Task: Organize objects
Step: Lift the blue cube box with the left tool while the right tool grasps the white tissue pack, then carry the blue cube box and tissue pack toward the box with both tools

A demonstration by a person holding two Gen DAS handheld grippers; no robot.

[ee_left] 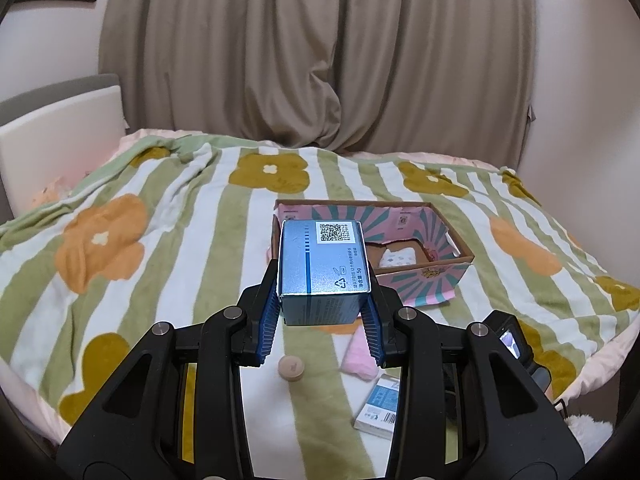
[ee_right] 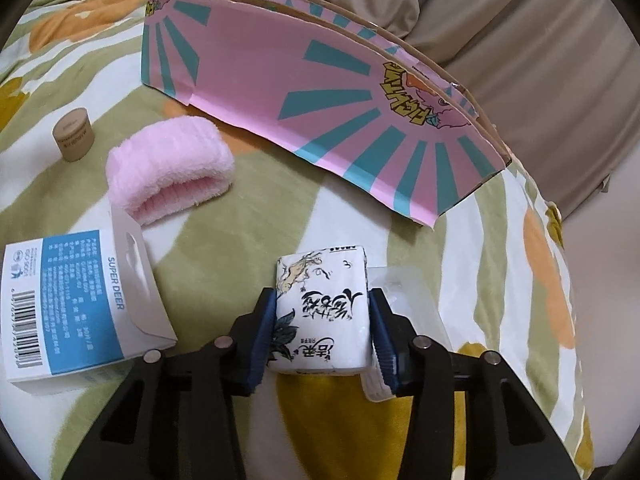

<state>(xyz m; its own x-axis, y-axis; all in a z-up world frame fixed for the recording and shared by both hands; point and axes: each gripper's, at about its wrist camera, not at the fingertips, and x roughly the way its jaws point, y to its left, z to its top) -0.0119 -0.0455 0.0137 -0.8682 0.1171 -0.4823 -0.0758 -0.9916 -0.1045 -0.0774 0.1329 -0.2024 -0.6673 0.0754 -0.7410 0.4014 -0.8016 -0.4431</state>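
I'm holding the left gripper (ee_left: 324,304) up at centre frame in the left wrist view, jaws clamping a silver-blue box (ee_left: 323,264) with a QR label on top; the box is sitting lifted above the striped flower blanket (ee_left: 168,248). Behind it, right of centre, the pink cardboard box (ee_left: 432,276) is lying open on the blanket, with a white patterned packet (ee_left: 398,258) showing inside. At lower centre a small tan round cap (ee_left: 291,368) is resting on the blanket, a pink wristband (ee_left: 358,360) just right of it, and a white-and-blue carton (ee_left: 380,404) at lower right. A beige curtain (ee_left: 320,48) is filling the top of the frame.

In the right wrist view I'm gripping a white tissue pack (ee_right: 320,312) with the right gripper (ee_right: 322,336) at lower centre, pads pressing both of its sides, jaws narrow around it. A clear plastic tray (ee_right: 408,292) is lying just right of the pack, touching it. The carton is lying at lower left, the wristband upper left of centre, the cap further left. The pink box's outer wall is crossing the upper middle, well apart from the pack.
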